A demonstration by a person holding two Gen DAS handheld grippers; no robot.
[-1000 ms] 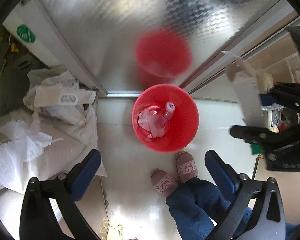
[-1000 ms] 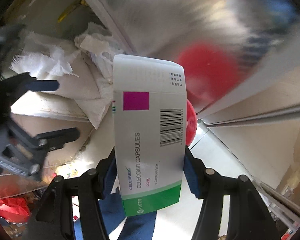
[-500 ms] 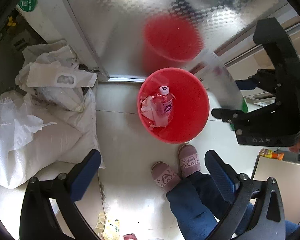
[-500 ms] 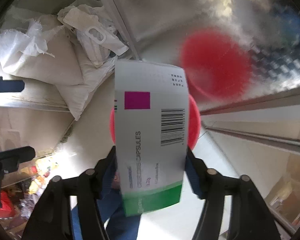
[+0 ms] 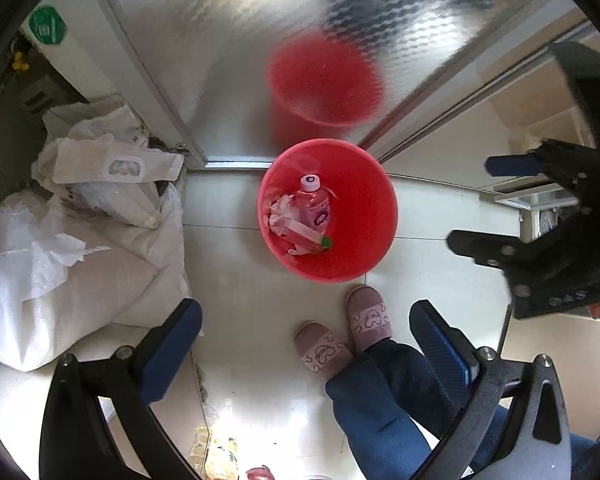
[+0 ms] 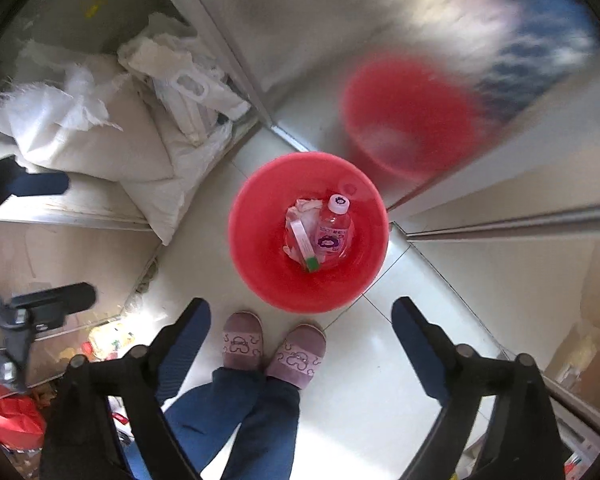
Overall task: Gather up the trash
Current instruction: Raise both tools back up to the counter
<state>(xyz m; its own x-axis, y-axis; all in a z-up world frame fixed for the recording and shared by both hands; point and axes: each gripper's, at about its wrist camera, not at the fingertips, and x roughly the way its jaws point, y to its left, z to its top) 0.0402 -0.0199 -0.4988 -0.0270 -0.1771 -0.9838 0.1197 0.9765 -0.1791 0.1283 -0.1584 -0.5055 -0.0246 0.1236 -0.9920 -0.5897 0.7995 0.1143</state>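
Medicine box (image 6: pixel 305 245) lies in our red bin (image 6: pixel 260 272) beside a bottle (image 6: pixel 334 232), well below our right gripper (image 6: pixel 300 320), whose fingers are opening with nothing between them. Our left gripper (image 5: pixel 306 328) hangs apart, empty. Sacks (image 5: pixel 80 272) crowd one side; metal door (image 5: pixel 260 60) backs the bin; bare floor (image 5: pixel 260 320) surrounds our slippers (image 6: pixel 274 346).

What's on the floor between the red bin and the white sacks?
Nothing: bare pale floor tile runs from the red bin to the white sacks. Both wrist views show the stretch clear.
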